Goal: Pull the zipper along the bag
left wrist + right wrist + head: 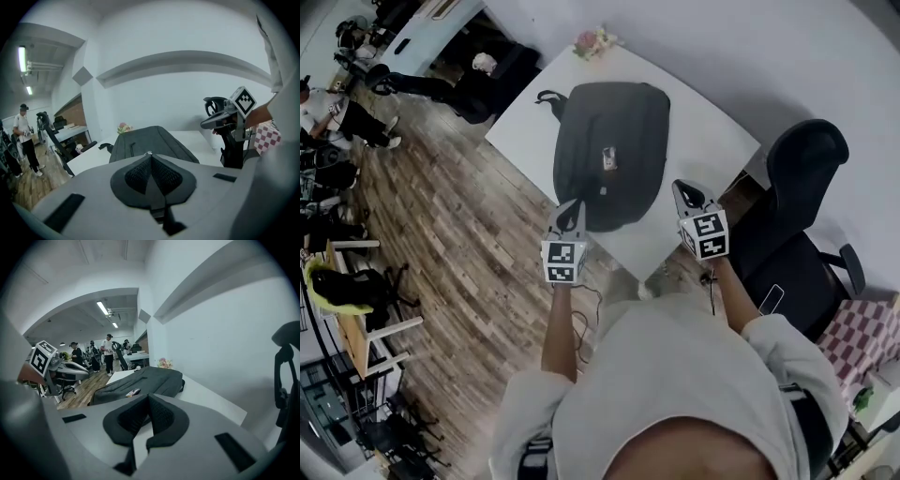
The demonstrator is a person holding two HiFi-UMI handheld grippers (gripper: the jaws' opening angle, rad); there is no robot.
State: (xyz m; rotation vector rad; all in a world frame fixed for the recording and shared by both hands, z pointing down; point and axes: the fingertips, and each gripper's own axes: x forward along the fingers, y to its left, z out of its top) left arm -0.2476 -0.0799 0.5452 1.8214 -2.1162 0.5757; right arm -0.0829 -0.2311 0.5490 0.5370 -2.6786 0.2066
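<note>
A dark grey backpack (611, 155) lies flat on the white table (703, 141), with a small tag on its top face. It also shows as the backpack (150, 143) in the left gripper view and the backpack (143, 383) in the right gripper view. My left gripper (573, 208) hovers at the bag's near left edge, its jaws shut on nothing. My right gripper (686, 192) hangs just right of the bag's near end, also shut and empty. In each gripper view the dark pads (151, 174) meet at the tip. The zipper pull is not discernible.
A small bunch of flowers (592, 41) sits at the table's far corner. A black office chair (792, 202) stands right of the table. Wooden floor (441, 216) lies left, with desks and people farther off.
</note>
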